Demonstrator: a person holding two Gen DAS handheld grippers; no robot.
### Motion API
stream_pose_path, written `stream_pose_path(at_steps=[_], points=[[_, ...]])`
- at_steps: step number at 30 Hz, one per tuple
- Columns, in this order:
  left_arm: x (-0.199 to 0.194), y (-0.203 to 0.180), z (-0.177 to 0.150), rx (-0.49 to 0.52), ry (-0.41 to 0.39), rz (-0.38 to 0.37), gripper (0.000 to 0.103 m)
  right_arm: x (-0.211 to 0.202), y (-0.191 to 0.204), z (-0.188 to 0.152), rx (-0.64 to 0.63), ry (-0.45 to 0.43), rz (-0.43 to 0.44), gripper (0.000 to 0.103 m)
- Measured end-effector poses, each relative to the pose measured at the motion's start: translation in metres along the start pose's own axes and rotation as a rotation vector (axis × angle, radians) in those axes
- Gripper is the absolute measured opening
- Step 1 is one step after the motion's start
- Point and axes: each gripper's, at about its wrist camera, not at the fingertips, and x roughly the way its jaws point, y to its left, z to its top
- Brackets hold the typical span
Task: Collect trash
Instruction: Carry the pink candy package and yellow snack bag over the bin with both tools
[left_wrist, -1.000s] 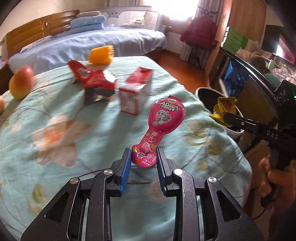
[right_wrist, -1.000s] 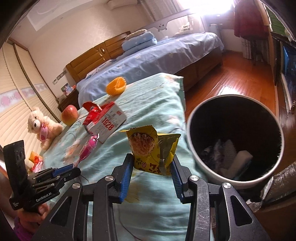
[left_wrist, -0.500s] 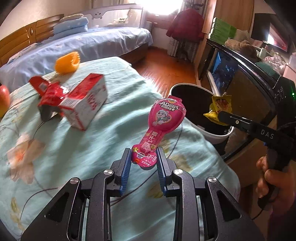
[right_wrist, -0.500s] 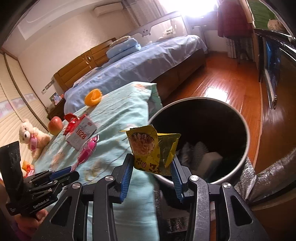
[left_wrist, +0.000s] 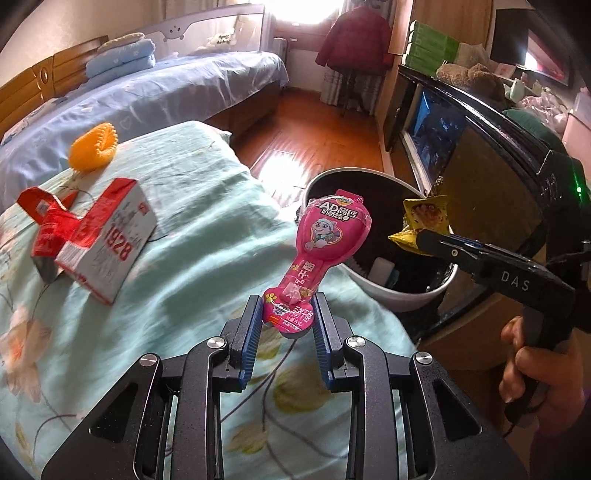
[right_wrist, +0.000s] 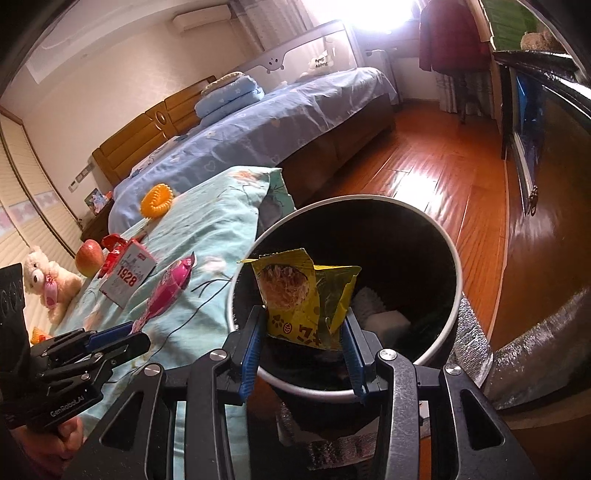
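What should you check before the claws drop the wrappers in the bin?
1. Right claw grips the yellow wrapper: ok.
2. Yellow wrapper is over the bin opening: ok.
3. Left claw grips the pink wrapper: ok.
4. Pink wrapper is over the bin: not ok; its held end hangs above the bedspread.
5. Bin has room: ok, only a few things at the bottom.
6. Nothing left on the bedspread: not ok; the red-and-white carton remains.
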Motion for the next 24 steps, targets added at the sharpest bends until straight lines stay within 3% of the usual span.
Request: stream_pose_path(at_steps=[24], points=[[0.039,-0.03,0.033,0.048,0.034,-0.012,0.026,0.016,-0.027,0.022,0.018,0.009,-0.032,0.042]])
